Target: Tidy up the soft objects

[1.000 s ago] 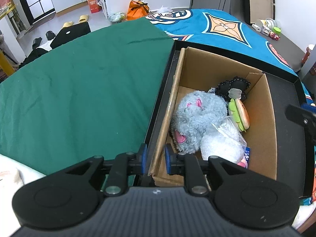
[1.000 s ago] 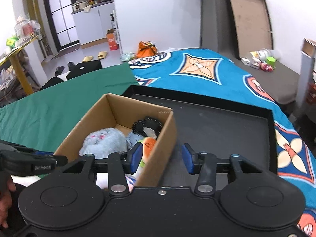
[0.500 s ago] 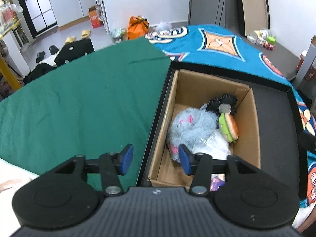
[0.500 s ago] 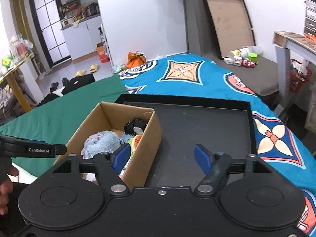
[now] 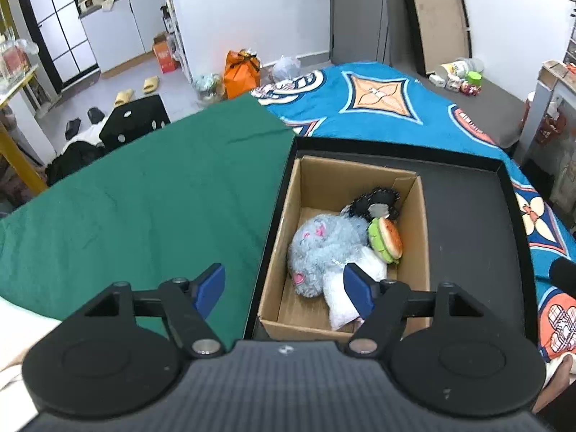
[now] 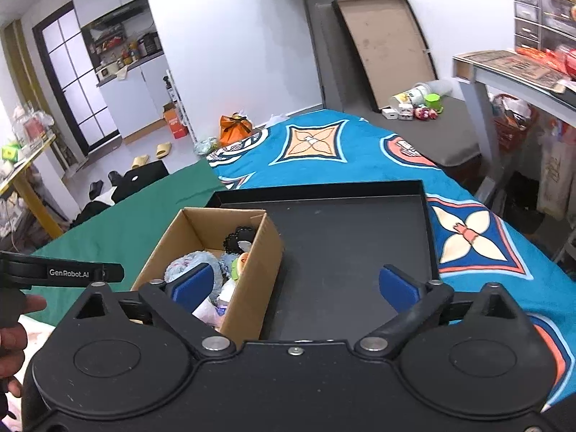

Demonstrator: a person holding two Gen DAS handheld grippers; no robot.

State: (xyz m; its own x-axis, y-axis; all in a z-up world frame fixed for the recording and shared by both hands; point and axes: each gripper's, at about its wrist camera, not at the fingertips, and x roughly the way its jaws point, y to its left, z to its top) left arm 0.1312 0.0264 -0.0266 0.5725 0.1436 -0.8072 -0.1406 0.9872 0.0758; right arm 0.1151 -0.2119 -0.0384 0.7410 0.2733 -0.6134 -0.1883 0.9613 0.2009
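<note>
A cardboard box (image 5: 414, 237) stands in a black tray (image 5: 468, 216). In it lie a grey plush toy (image 5: 320, 244), a burger-shaped soft toy (image 5: 387, 239), a black frilly soft item (image 5: 374, 199) and a white bagged item (image 5: 345, 298). My left gripper (image 5: 284, 289) is open and empty, raised above the box's near left corner. My right gripper (image 6: 295, 286) is open and empty, raised over the box (image 6: 252, 280) and tray (image 6: 342, 244). The left gripper's side (image 6: 64, 273) shows in the right wrist view.
A green cloth (image 5: 136, 198) covers the surface left of the tray. A blue patterned blanket (image 5: 378, 97) lies behind and to the right. Beyond are an orange bag (image 5: 242, 68), slippers, a chair and a leaning tray (image 6: 385, 46). A desk (image 6: 522, 72) stands at right.
Both grippers have opened wide and pulled up and back from the box, which now looks smaller. The toys in the box have not moved.
</note>
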